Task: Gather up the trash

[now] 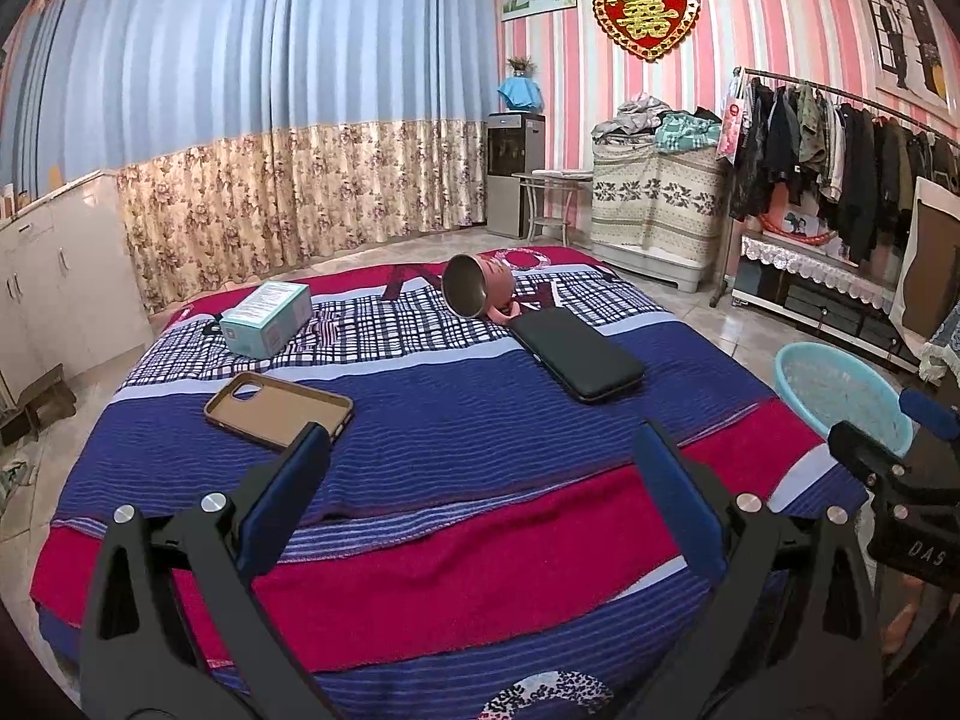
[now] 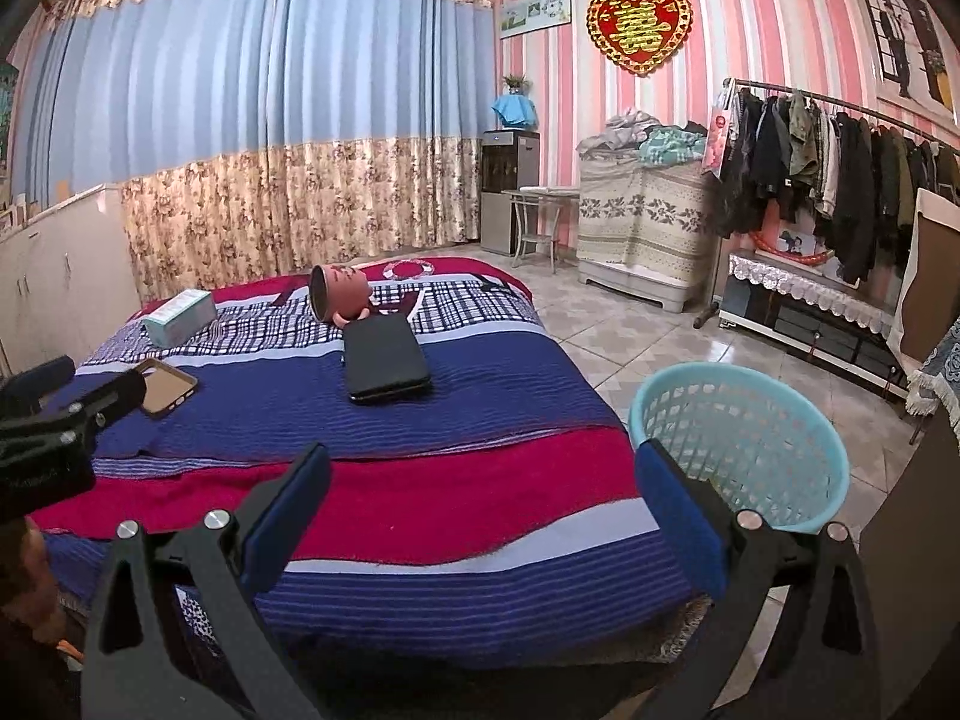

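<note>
On the striped cloth of a low table [image 1: 456, 432] lie a teal carton [image 1: 267, 318], a brown phone case [image 1: 279, 409], a black wallet-like case [image 1: 576, 354] and a tipped pink mug [image 1: 480, 288]. My left gripper [image 1: 480, 450] is open and empty above the near part of the cloth. My right gripper [image 2: 480, 468] is open and empty over the table's near right corner. A light blue basket [image 2: 741, 444] stands on the floor right of the table. The right view shows the carton [image 2: 180, 315], phone case [image 2: 165, 387], black case [image 2: 384, 360] and mug [image 2: 339, 294].
White cabinets [image 1: 54, 276] stand on the left and a clothes rack [image 1: 840, 162] on the right. A covered chest [image 1: 654, 198] and a water dispenser [image 1: 513, 174] stand by the far wall. The other gripper shows at the right edge [image 1: 900, 480].
</note>
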A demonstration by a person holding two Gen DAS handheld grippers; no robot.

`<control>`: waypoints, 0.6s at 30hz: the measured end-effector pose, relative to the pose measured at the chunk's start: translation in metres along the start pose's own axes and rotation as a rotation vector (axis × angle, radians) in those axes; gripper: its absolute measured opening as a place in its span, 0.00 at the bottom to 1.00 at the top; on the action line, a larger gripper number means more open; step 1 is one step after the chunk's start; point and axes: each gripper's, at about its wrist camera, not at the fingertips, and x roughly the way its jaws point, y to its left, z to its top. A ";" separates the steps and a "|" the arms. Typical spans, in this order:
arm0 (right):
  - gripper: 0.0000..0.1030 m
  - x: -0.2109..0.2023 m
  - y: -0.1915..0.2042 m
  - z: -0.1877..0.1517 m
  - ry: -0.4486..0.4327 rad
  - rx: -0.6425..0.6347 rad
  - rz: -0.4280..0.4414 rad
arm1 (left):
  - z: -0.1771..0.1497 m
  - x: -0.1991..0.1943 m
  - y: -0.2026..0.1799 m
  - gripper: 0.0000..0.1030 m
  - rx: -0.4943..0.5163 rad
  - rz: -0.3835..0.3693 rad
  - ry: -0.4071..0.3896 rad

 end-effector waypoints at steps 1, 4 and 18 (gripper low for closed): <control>0.96 -0.001 -0.001 0.000 -0.005 0.004 -0.004 | 0.000 0.000 0.000 0.95 -0.001 0.001 -0.001; 0.96 -0.003 -0.002 0.001 -0.017 0.004 -0.017 | 0.000 0.001 0.000 0.95 -0.004 -0.005 -0.003; 0.96 -0.009 -0.004 0.004 -0.063 0.012 -0.047 | 0.002 0.003 -0.005 0.95 -0.013 -0.007 -0.020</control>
